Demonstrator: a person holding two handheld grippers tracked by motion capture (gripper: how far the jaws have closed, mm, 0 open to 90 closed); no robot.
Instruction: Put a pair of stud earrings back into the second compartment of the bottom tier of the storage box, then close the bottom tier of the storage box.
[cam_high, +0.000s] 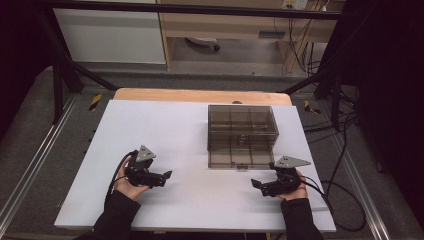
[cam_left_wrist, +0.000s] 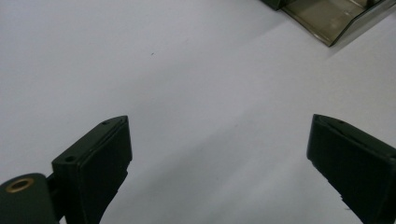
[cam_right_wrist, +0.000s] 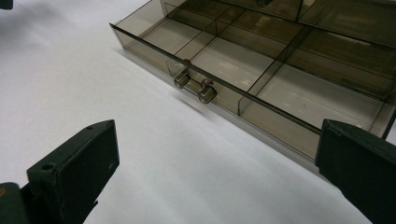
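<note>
Now both tongs, left (cam_high: 167, 174) and right (cam_high: 255, 183), gape wide, holding nothing. The smoky drawer box (cam_high: 242, 135) sits near the worktop's (cam_high: 165, 135) far right edge, its bottom drawer (cam_right_wrist: 261, 84) pulled out. A hard push on the little handle (cam_right_wrist: 195, 86) could slide the whole box away.

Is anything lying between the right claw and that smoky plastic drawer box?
Nothing: the right gripper view shows only bare white table between the open right claw and the drawer box.

A lab or test room: a white-topped desk (cam_high: 165, 150) stands inside a black metal frame (cam_high: 65, 65), loose black cables (cam_high: 345, 150) trail over grey carpet (cam_high: 30, 140), with plain light-wood furniture (cam_high: 225, 25) behind.
</note>
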